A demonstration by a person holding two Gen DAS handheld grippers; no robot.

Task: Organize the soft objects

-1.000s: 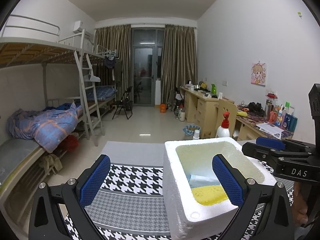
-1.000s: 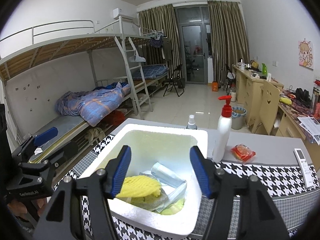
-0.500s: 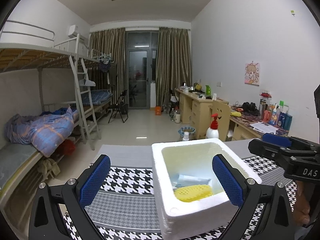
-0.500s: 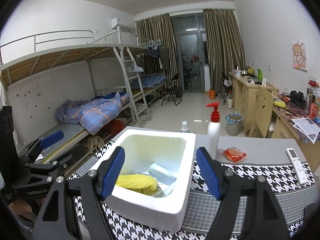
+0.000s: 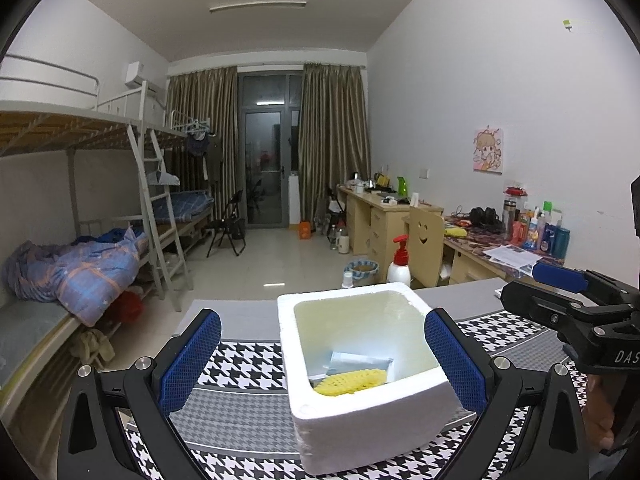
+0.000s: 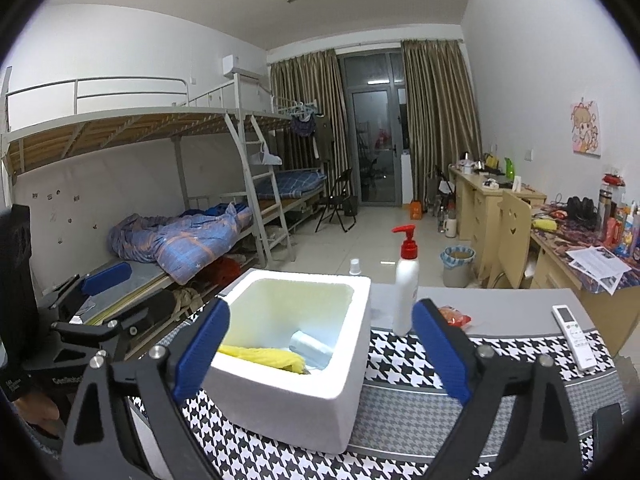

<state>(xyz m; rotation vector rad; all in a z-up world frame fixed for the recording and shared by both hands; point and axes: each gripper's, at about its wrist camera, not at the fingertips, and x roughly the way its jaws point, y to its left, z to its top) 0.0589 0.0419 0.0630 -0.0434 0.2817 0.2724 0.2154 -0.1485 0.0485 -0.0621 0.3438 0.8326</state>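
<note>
Ahead of both grippers, a white foam box (image 5: pixel 362 364) is seen on the houndstooth cloth (image 5: pixel 240 364), farther off than a second ago; both grippers have been pulled back and up. The left gripper (image 5: pixel 320 364) is spread wide with nothing held, its right pad overlapping the box's right wall in view. The right gripper (image 6: pixel 320 344) is likewise wide open and empty, its left pad just at the box's near-left corner. Inside the box, a yellow foam net (image 6: pixel 264 357) lies on the floor beside a clear plastic wrap (image 6: pixel 310 343). More of the box's outer walls is shown now. Bare cloth is left in front of the left gripper, left of the box. Right of the box, a pump bottle (image 6: pixel 406 284) stands close to its far-right corner, with a red packet (image 6: pixel 454 316) and a remote (image 6: pixel 574 336) beyond.
</note>
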